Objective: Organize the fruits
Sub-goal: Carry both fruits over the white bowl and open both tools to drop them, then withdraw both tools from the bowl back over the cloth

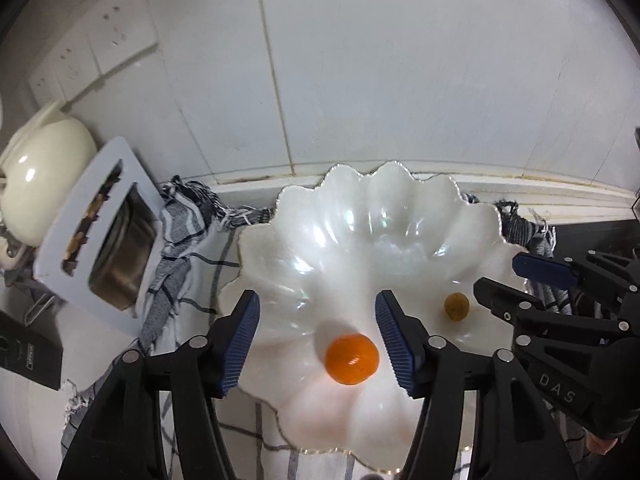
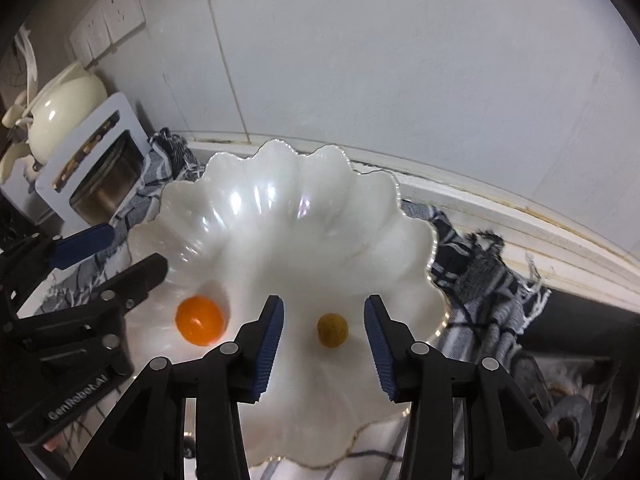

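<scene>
both our grippers, left & right, gape empty over the dish. orange & longan: light, round, prob roll; pinch mid-sides gently.

A wall of large white tiles with thin grey grout lines fills the back, meeting a pale counter ledge along a stained, yellowed seam. White wall sockets sit high at the left. Below them stands a cream kettle, just beside a white appliance with a metal-lined opening. A blue-and-white checked cloth covers the counter. A dark stove burner shows at lower right. Soft light glares off the tiles.
</scene>
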`<action>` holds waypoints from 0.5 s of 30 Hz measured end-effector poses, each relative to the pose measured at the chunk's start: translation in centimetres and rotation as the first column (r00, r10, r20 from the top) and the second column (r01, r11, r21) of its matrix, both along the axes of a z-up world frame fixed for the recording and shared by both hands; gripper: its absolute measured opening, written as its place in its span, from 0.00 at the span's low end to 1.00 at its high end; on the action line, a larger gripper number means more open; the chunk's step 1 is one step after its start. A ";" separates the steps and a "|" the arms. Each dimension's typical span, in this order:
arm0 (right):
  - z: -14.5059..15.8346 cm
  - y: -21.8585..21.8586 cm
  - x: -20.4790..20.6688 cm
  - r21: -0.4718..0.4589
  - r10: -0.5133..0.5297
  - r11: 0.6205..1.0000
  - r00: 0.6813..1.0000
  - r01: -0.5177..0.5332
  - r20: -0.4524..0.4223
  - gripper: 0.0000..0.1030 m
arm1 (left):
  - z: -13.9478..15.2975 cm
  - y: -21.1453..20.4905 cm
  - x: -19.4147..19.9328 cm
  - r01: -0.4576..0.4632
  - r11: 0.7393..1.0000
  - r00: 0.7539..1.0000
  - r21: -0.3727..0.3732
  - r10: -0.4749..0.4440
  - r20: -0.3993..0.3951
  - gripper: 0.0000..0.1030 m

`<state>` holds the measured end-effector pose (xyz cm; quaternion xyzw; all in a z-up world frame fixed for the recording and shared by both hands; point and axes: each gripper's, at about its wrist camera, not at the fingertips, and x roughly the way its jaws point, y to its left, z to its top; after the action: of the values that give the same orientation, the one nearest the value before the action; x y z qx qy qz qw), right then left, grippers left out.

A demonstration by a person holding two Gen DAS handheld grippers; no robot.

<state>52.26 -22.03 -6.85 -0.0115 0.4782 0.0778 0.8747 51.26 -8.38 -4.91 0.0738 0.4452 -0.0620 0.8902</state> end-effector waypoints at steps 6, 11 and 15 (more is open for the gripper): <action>2.6 -0.2 -3.2 -0.009 -0.005 1.000 0.996 0.006 0.085 0.42 | 2.6 0.8 -3.1 0.009 1.000 0.998 -0.021 -0.008 0.062 0.67; 4.9 -0.1 -6.3 0.005 -0.009 1.000 0.988 0.008 0.153 0.42 | 4.8 1.4 -6.1 0.000 1.000 0.992 -0.030 0.004 0.125 0.69; 6.6 0.1 -9.0 0.005 -0.012 1.000 0.977 0.012 0.214 0.42 | 6.4 2.3 -9.0 -0.002 0.999 0.984 -0.047 0.011 0.175 0.71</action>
<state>43.24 -21.95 -0.21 -0.0153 0.3813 0.0718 0.9215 42.24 -6.12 1.52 0.0570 0.3637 -0.0626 0.9277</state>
